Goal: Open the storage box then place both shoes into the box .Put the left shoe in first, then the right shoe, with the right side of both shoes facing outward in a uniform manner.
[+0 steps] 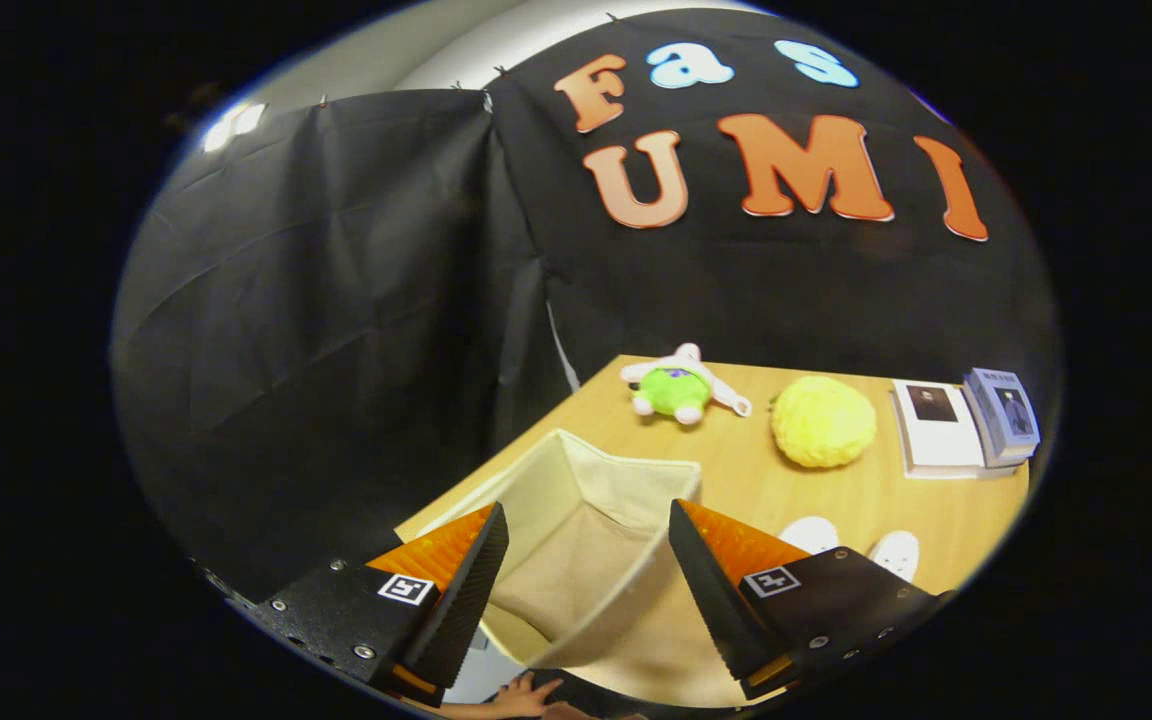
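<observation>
You've got the gripper hanging above the near corner of the table, fingers spread wide with nothing between the pads but air; look past them and you're staring straight down into the storage box, a cream fabric bin standing open at the top, its inside bare cloth; the box sits at the table's near left corner, right between and just beyond your two fingers, its walls upright though the near one sags a little; your right finger overlaps the box's right wall in view, your left finger its left wall, neither one visibly touching the fabric. To the right of the box, just behind your right finger, you can see the white toes of both shoes side by side on the wood; the rest of them is hidden by the gripper body, so which is left and which is right can't be told. Farther back on the table there's a green and white plush toy; beside it a fuzzy yellow ball; then a couple of books at the far right, one leaning on the other. Down below the fingers, a hand rests at the near edge, by the box's base.
</observation>
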A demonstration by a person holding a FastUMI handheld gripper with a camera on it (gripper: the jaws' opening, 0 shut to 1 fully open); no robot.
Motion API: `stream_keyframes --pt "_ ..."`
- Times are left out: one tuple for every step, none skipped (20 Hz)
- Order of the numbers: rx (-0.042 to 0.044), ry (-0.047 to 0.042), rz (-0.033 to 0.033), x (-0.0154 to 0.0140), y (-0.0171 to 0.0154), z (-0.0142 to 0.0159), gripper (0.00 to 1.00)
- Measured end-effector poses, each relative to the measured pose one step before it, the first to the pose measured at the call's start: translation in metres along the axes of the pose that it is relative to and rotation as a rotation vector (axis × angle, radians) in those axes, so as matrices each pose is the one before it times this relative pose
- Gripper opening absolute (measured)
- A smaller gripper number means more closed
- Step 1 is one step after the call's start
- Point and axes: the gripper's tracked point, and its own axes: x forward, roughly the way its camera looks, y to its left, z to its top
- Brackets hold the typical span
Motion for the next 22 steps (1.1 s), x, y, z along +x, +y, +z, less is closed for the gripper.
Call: stream_keyframes --pt "0.01036 0.0286 -0.03548 -0.00065 -0.02323 -0.01035 0.97" --pt "0.00968 0.03052 -0.03155 0.00161 -0.02025 -0.01296 0.96" --pt "0.01251 0.02941 -0.0257 0.00111 -0.01682 -0.012 0.96" --pt "0.01245 0.0296 -0.02148 0.00306 -0.01651 -0.01325 0.96" --pt "0.01573 0.02708 -0.01505 0.00501 -0.01395 -0.01043 0.94" --pt "0.01804 0.02705 -0.01288 0.006 -0.01179 -0.0101 0.94" --pt "0.01619 0.02581 -0.01178 0.00683 -0.01105 -0.00844 0.93" --pt "0.01267 0.02844 -0.01067 0.00707 -0.00997 -0.00927 0.92" --pt "0.01042 0.03022 -0.0107 0.00697 -0.01004 -0.00799 0.89" --pt "0.00939 0.02376 -0.00312 0.0048 -0.0065 -0.00859 0.88" --pt "0.00892 0.01908 -0.00963 0.00545 -0.00751 -0.00554 0.85" --pt "0.00236 0.01826 -0.00732 0.00381 -0.00633 -0.00548 0.84" --pt "-0.00027 0.02137 -0.00294 0.00509 -0.00475 -0.00527 0.8" --pt "0.0075 0.02318 -0.00359 0.0047 -0.00377 -0.00733 0.78" --pt "0.00762 0.01414 -0.00228 0.00546 -0.00332 -0.00368 0.75" --pt "-0.00021 0.00853 -0.00624 0.00547 -0.00338 -0.00239 0.75" --pt "0.00061 0.01324 -0.01848 0.00437 -0.00541 -0.00312 0.72" --pt "0.00501 0.01156 -0.01125 0.006 -0.00267 -0.00284 0.71" --pt "0.00999 0.01394 -0.00042 0.00638 -0.001 -0.00216 0.67" --pt "0.00394 0.01125 -0.00198 0.00632 -0.00094 -0.00236 0.64" --pt "0.00905 0.00776 -0.00844 0.00556 -0.00251 -0.0008 0.61" --pt "0.01098 0.00767 -0.00126 0.00636 -0.00097 -0.00086 0.6"
